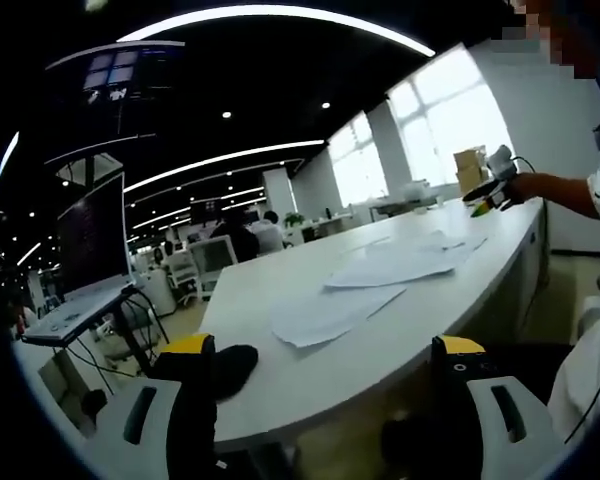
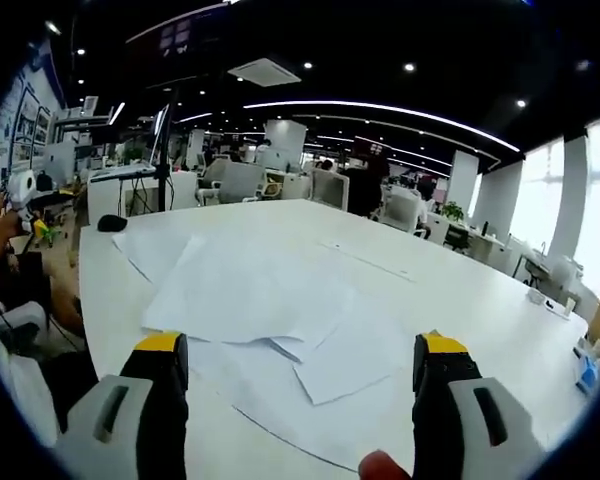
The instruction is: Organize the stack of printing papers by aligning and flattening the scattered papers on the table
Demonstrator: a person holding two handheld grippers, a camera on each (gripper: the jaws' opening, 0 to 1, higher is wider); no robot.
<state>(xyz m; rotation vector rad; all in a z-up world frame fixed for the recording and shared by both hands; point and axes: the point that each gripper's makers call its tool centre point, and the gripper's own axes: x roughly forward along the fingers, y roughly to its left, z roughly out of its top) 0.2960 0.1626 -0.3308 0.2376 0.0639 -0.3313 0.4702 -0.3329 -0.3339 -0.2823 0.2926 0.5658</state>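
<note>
Right hand-held gripper (image 2: 300,375) is hanging wide open, probably just above the papers (image 2: 270,320) scattered on the bench (image 2: 460,290).

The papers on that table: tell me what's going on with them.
A person holds a tool in each hand at a white table. Loose papers lie scattered and overlapping, not yet aligned. The right tool hangs open just above the sheets; the left tool waits open at the table's edge, holding nothing.
</note>
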